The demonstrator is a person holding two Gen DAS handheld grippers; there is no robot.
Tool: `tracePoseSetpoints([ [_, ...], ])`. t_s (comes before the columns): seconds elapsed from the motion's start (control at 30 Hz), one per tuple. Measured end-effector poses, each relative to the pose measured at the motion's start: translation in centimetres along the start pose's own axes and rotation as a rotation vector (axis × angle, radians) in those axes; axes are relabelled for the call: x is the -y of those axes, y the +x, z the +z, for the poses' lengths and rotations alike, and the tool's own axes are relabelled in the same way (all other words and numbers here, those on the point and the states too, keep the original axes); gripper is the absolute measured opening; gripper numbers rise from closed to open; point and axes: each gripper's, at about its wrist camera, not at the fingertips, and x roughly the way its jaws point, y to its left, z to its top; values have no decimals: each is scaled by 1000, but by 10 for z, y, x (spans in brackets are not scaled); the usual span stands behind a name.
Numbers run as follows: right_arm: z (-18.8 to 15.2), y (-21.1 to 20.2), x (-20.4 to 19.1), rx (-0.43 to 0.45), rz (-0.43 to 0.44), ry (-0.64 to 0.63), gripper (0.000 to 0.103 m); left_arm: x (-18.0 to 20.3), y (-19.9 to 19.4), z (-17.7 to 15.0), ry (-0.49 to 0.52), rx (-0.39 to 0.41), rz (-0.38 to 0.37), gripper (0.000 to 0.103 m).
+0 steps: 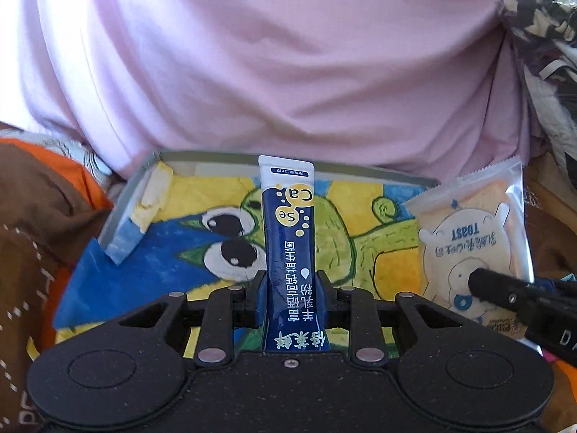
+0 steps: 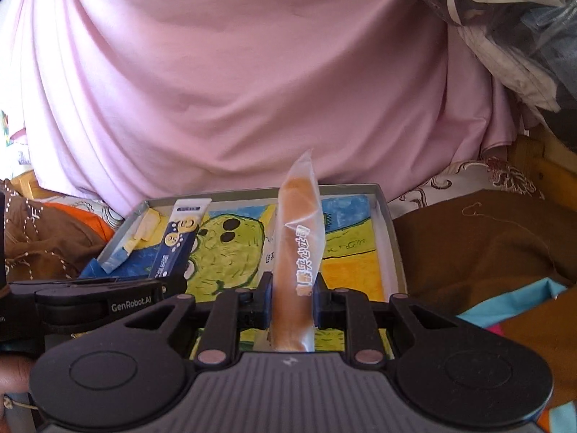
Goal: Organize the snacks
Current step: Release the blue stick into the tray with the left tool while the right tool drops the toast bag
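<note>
a soft pink cloth [image 1: 281,65] hangs in loose folds across the whole background, with a patterned black-and-white fabric [image 1: 537,11] bunched at the upper right and a brown blanket [image 2: 479,249] with pale stitching rumpled around the work area. in front of it sits a shallow grey box [image 2: 391,227], thin-walled like cardboard, its floor covered by a hand-painted cartoon of a green big-eyed creature [image 1: 230,238] on blue and yellow. the left gripper [image 1: 290,285] is pinched tight on a slim blue stick sachet [image 1: 288,231], glossy, flat, with a white crimped top and yellow bubbles printed "ca" and "se"; the sachet stands upright over the box floor, left of centre. the right gripper [image 2: 291,290] is clamped on a clear plastic toast packet [image 2: 297,238], seen edge-on from its own camera as a narrow, puffy sleeve with a golden crust showing through. from the left camera the same packet shows its broad face, printed with a white bear and the word "toast", serrated along the top seal, held at the right side of the box. both gripper bodies are matte black with a speckled grain.
</note>
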Motion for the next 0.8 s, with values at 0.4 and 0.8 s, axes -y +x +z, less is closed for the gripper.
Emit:
tracePoseSetpoints([
  [0.4,-1,2,-2,-17,-110,-98,63,3,6,-7,50,-3,-6,56],
  [0.8,-12,-54,-13,211,-198,-243,103,-12,-39,-4,-85,106,63,99],
])
